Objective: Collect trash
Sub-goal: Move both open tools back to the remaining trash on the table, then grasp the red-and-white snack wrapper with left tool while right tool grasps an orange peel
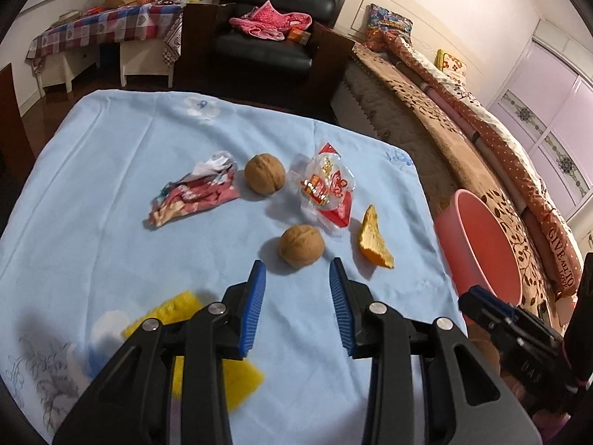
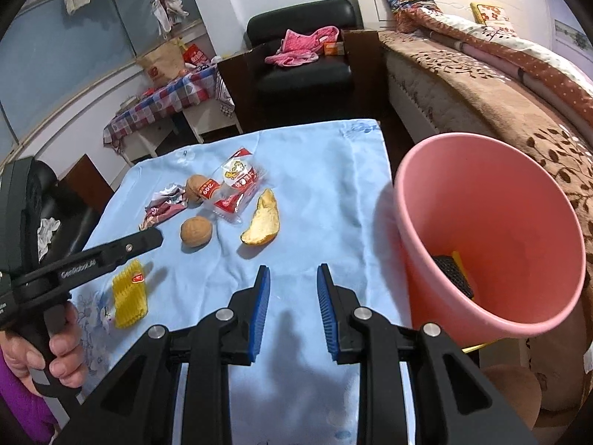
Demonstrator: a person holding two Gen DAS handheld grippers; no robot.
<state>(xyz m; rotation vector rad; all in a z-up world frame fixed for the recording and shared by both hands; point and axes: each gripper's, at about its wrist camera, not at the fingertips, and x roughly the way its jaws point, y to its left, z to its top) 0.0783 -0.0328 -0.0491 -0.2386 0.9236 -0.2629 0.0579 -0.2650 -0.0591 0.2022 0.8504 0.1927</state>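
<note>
On the light blue tablecloth (image 1: 111,185) lie a crumpled pink wrapper (image 1: 194,193), two walnuts (image 1: 265,173) (image 1: 301,246), a clear red snack wrapper (image 1: 326,189), an orange peel (image 1: 372,239) and a yellow ridged tray (image 2: 129,294). My left gripper (image 1: 298,269) is open and empty, just short of the near walnut. My right gripper (image 2: 292,272) is open and empty over bare cloth, left of the pink bin (image 2: 493,237). A black and yellow item (image 2: 454,270) lies in the bin.
The bin stands off the table's right edge, beside a bed (image 2: 500,85). A black armchair (image 1: 267,37) with pink clothes and a checked side table (image 1: 100,27) stand beyond the far edge. The left gripper's body (image 2: 92,259) shows in the right wrist view.
</note>
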